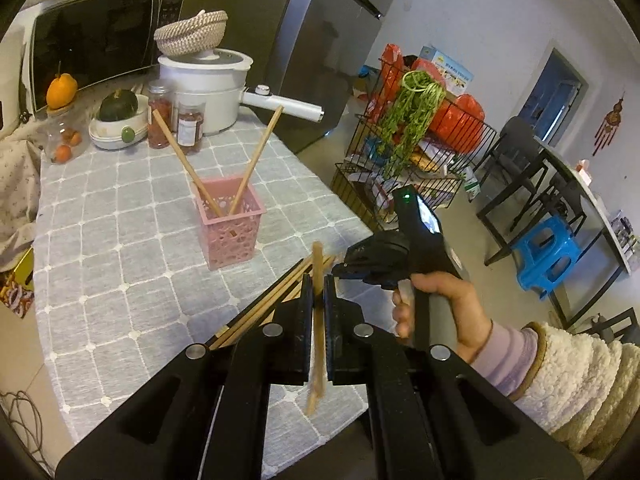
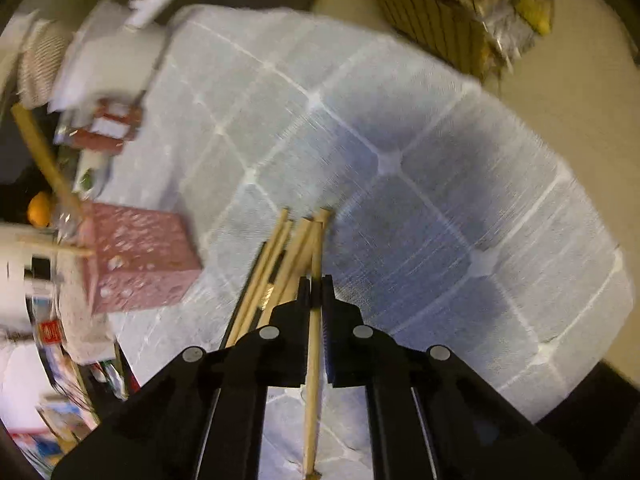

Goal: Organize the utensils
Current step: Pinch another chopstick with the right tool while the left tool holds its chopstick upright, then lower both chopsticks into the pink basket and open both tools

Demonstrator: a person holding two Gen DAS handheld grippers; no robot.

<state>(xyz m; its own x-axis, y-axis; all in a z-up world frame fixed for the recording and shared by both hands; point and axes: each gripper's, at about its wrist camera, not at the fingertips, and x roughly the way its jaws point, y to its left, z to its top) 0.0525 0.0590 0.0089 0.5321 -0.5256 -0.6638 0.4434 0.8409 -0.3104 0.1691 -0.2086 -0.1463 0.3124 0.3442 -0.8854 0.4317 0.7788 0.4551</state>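
Pink perforated basket (image 1: 231, 232), tan chopsticks (image 1: 256, 156), grey checked tablecloth (image 1: 120, 240)

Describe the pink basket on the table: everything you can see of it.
The pink basket is a small square holder that looks like plastic, its walls pierced with irregular holes. It stands upright on the grey checked tablecloth, apart from the jars and the white pot behind it. Two wooden chopsticks stand in it, crossing low inside and leaning out to opposite sides. No hand-held gripper touches it.

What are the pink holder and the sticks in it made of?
The pink perforated square holder looks like moulded plastic: uniform matte colour, cut-out holes. The two tan chopsticks standing in it seem wood or bamboo: pale, dull, straight.
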